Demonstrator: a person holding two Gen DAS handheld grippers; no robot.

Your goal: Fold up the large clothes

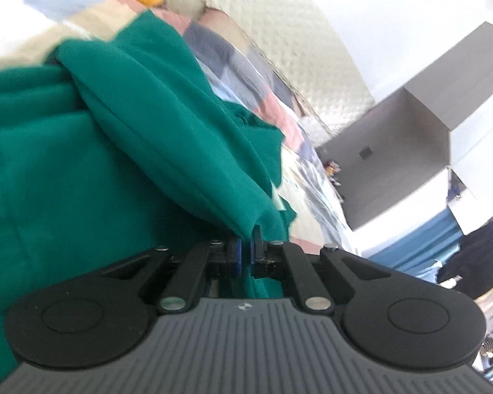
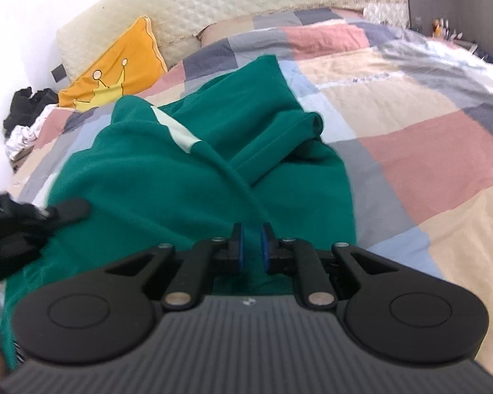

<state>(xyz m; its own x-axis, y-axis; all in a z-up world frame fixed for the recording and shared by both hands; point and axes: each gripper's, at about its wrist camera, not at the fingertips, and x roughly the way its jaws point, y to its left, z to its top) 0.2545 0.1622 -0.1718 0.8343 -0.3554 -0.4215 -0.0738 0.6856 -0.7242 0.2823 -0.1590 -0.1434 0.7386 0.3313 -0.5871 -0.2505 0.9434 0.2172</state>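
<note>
- left gripper fingers pinched tight on a fold of the green garment.
- right gripper fingers narrow, clamping the garment's edge on the bed.

Garment spread on the quilt, ahead of and under the right gripper's fingers. Cushion beyond to their left, against the headboard. Left gripper left of them, on the garment.
</note>
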